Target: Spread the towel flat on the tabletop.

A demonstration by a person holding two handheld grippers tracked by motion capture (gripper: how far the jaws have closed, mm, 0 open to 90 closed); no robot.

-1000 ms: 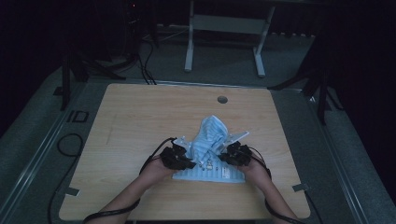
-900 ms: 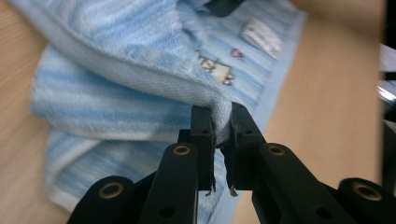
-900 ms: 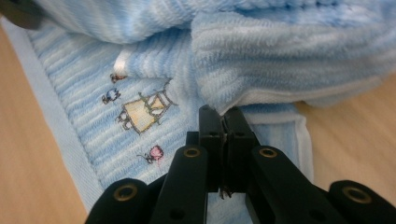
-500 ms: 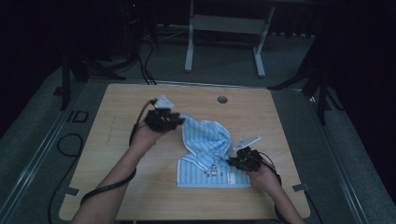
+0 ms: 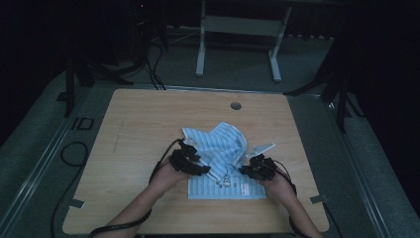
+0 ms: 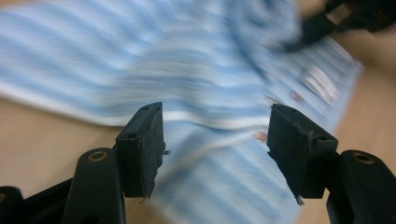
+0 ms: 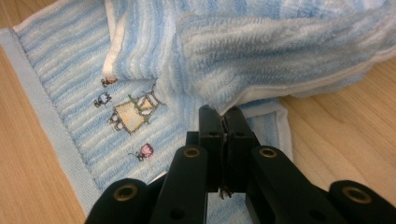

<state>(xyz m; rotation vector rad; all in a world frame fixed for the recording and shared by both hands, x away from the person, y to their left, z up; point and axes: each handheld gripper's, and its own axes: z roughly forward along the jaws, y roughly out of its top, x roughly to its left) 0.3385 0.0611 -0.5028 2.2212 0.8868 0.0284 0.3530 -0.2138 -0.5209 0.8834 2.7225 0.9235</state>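
A blue-and-white striped towel (image 5: pixel 223 163) lies on the near half of a light wooden table (image 5: pixel 148 119), its far part heaped in loose folds over a flat near layer that carries a small embroidered picture (image 7: pixel 133 114) and a white label (image 5: pixel 244 187). The left gripper (image 5: pixel 194 163) sits at the towel's left edge; its jaws have just been opening and now stand well apart, their pads (image 6: pixel 148 140) clear of the cloth, with blurred stripes beyond them. The right gripper (image 5: pixel 251 169) rests at the towel's right side, jaws pressed together; a folded edge lies right at their tips, but whether any cloth is pinched cannot be told. A round cable hole (image 5: pixel 236 105) marks the table's far edge. Beyond it stand a white metal frame (image 5: pixel 237 29) and black cables (image 5: pixel 153 59) on the dark floor.
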